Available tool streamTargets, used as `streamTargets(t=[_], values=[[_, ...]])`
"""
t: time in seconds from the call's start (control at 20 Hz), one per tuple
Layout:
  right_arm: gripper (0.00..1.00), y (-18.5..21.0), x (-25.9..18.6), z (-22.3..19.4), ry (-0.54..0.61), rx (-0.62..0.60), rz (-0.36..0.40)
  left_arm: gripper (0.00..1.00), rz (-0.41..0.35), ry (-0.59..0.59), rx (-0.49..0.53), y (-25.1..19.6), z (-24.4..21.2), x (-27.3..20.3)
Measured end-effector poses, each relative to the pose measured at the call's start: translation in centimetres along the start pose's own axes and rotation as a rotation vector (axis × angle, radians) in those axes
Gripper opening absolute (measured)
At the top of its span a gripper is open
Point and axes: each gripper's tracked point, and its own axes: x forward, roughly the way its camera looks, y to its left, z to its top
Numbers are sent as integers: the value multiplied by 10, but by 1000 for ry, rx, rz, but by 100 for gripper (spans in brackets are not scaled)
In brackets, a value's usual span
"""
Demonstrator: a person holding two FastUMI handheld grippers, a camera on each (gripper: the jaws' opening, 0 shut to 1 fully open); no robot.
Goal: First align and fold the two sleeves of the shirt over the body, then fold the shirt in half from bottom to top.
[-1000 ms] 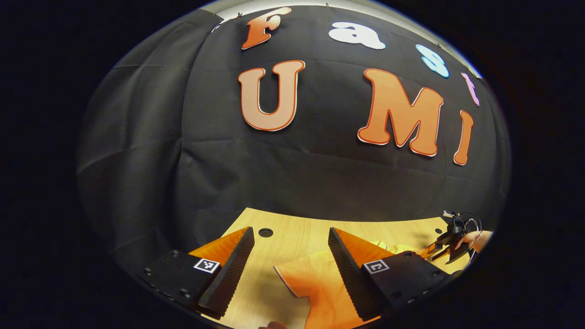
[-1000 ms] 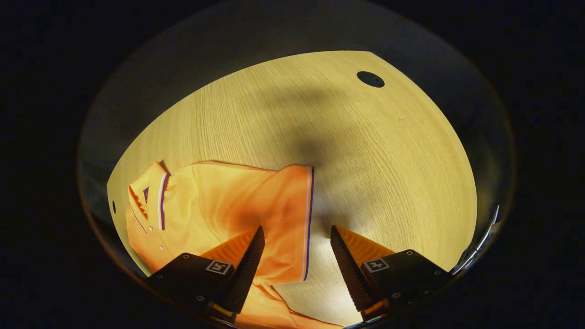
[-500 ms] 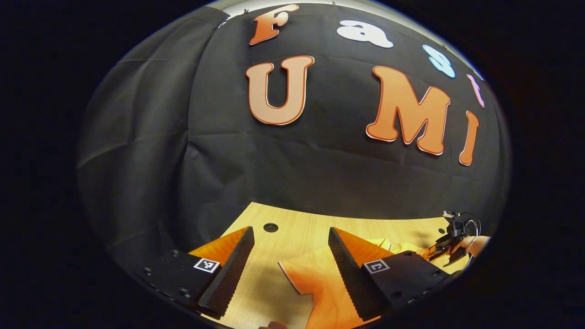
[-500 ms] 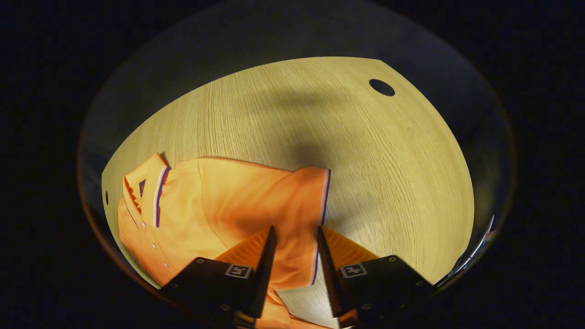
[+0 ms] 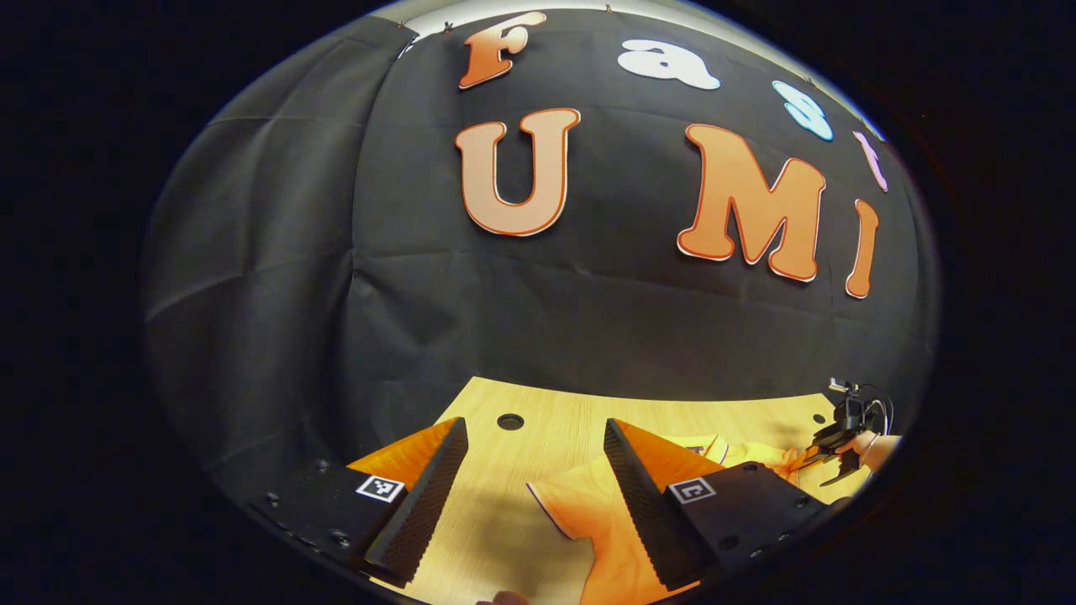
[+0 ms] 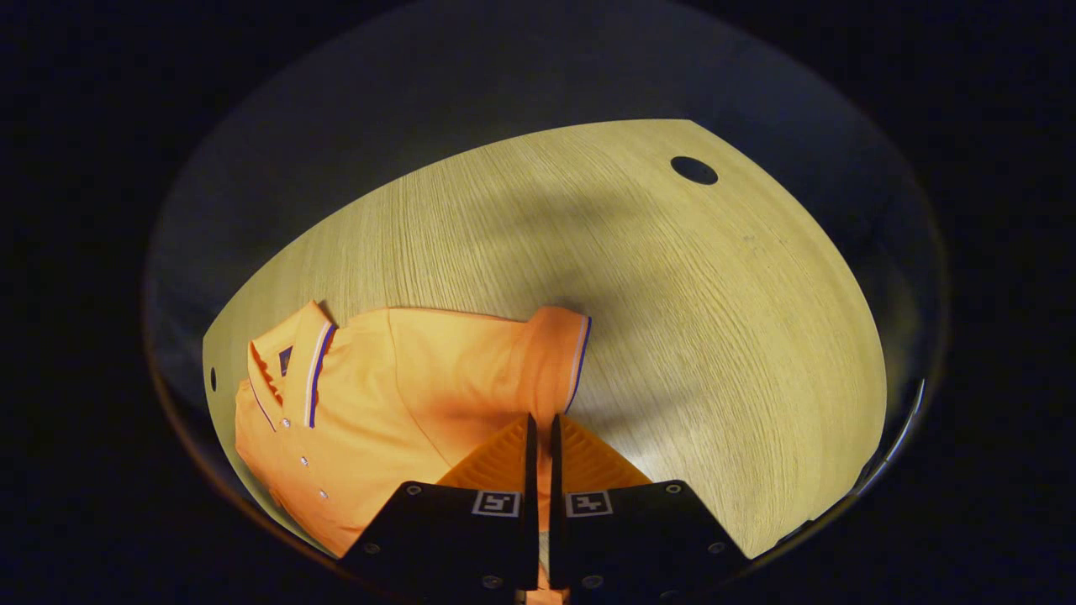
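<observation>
**Right fingers pinch the sleeve of the orange polo shirt**

In the right gripper view, the right gripper [image 6: 539,437] has its fingers pressed almost together, with a thin strip of orange cloth caught between them at the lower end of the sleeve [image 6: 551,361]. That sleeve has a white and blue band along its cuff and is slightly lifted and bunched where the fingers hold it. The orange polo shirt [image 6: 395,403] lies flat on the wooden bench [image 6: 672,319], toward the left edge as this view shows it. Its collar [image 6: 294,370], trimmed with the same white and blue stripes, points to the left, and a row of small buttons runs down the placket below it. A round dark hole [image 6: 694,170] sits in the bench near its far right corner, well apart from the shirt.

In the left gripper view, the left gripper [image 5: 534,487] hangs above the bench with its fingers spread wide and holding nothing. The other sleeve [image 5: 588,521] lies flat on the bench beneath and between the fingers, running under the right-hand one. A second round hole [image 5: 510,421] shows near the far edge of the bench by the booth's black cloth wall [image 5: 336,294]. Farther off at the right edge of this view, the right gripper appears small, held by a hand [image 5: 878,447] at the shirt's far side.
</observation>
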Motion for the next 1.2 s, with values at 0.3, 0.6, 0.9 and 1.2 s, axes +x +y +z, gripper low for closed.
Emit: streamTargets(t=[0.3, 0.6, 0.9, 1.2], values=[[5, 20, -40, 13, -113, -224, -75, 98, -27, -13, -4, 11, 4, -5], [5, 84, -69, -1, -161, -341, -8, 98, -55, -34, 2, 27, 10, -12], [5, 171, -83, -45, -101, -337, 247, 98, -57, -33, -9, 51, 6, -21], [99, 210, -104, -58, -130, -288, 383, 98, -62, -5, -29, 55, -4, -23]])
